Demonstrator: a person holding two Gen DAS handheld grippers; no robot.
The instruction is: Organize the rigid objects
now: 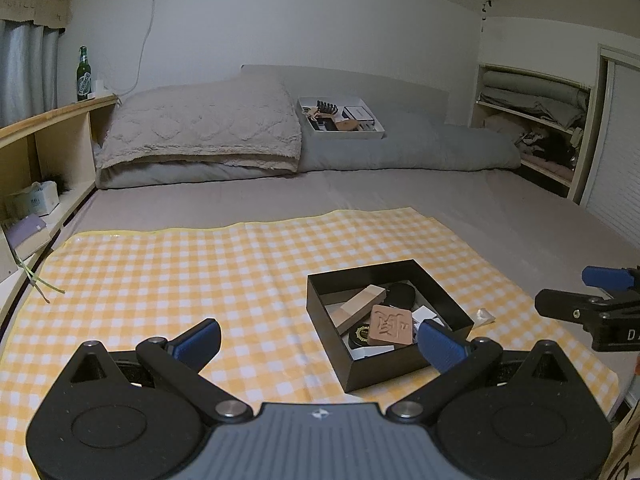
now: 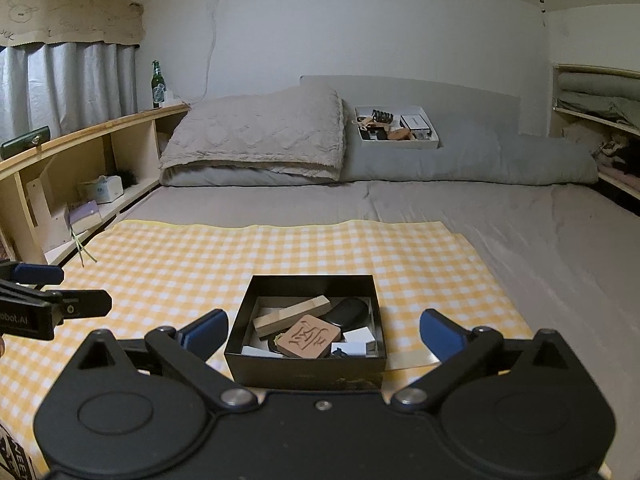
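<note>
A black open box (image 1: 320,292) (image 2: 306,368) sits on the yellow checked cloth (image 1: 160,272) (image 2: 180,256). It holds a brown carved tile (image 1: 390,325) (image 2: 309,336), a wooden block (image 1: 358,302) (image 2: 292,314), a black oval object (image 1: 400,294) (image 2: 348,312) and small white pieces. My left gripper (image 1: 320,342) is open and empty, just left of and before the box. My right gripper (image 2: 324,332) is open and empty, its fingers either side of the box's near part. Each gripper shows at the edge of the other's view.
A white tray (image 1: 340,134) (image 2: 400,144) of small objects lies on the grey pillow at the back. A beige folded blanket (image 1: 200,132) lies left of it. A wooden shelf (image 2: 80,140) with a green bottle (image 2: 158,84) runs along the left. A small clear wrapper (image 1: 484,315) lies right of the box.
</note>
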